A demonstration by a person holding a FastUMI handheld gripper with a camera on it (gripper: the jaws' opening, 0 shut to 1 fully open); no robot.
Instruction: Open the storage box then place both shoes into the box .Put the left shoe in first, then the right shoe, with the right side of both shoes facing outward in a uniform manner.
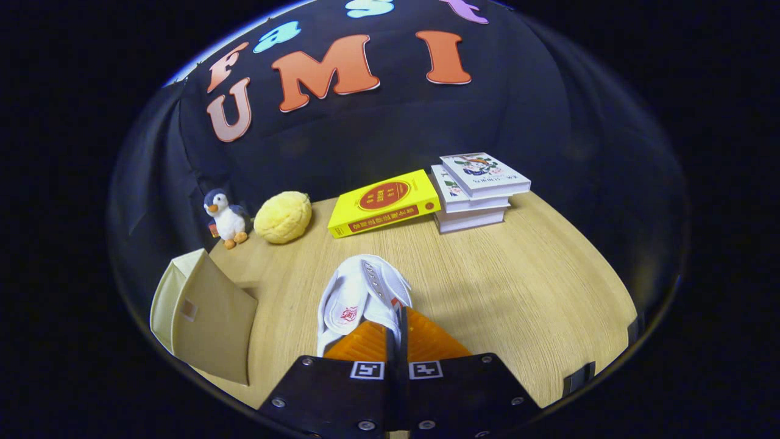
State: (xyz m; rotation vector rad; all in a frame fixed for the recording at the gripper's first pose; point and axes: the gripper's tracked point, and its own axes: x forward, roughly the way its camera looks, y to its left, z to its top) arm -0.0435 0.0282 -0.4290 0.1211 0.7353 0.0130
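Tool [395,317] sits at bottom centre of the frame, fingers drawn nearly together and clamped on the rear part of a white shoe [359,299]. The shoe runs from between the fingers up toward mid-frame, over the wooden bench [518,286]; can't tell whether it is lifted or touching the surface. Strap and a small red mark are visible on its upper.

Storage box [204,314], beige, is at lower left of the frame, left of the shoe and apart from it. A flat panel faces the camera; can't tell whether it is open.

Back of the bench, upper half of frame, left to right:
- penguin plush [226,217]
- yellow round plush [283,216] just beside it
- yellow book [384,203] lying flat at centre
- stack of white books [478,189] to the right, close to the yellow one
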